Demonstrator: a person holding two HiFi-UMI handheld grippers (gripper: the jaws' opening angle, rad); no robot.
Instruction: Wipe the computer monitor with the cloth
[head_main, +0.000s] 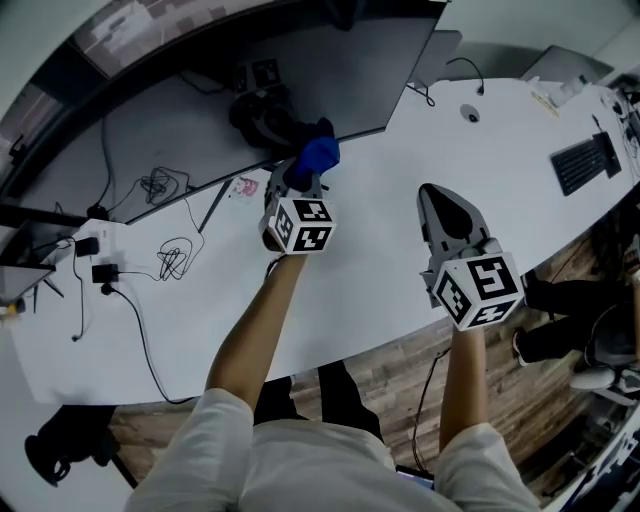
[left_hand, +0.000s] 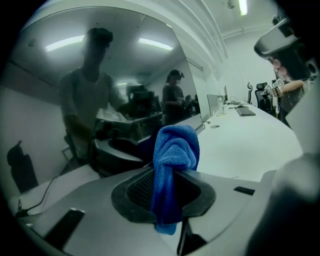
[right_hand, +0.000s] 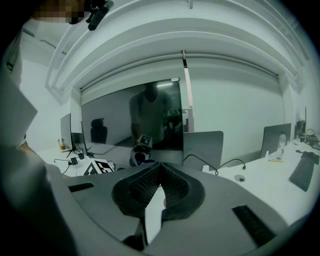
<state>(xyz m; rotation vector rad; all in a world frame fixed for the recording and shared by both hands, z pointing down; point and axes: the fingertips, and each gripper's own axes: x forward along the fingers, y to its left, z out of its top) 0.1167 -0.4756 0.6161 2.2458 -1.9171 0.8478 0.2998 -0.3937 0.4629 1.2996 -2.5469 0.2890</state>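
Gripping the cloth (head_main: 318, 155) in the jaws of our left gripper (head_main: 303, 178) near the monitor (head_main: 330, 70), we judged the wiping hardly begun; our right gripper (head_main: 440, 200) hung above the bench (head_main: 380, 280), jaws together, empty.

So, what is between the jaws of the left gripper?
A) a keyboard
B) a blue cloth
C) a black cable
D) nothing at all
B: the left gripper view shows the left gripper with its jaws closed on the blue cloth, which bunches up above them and hangs down below.
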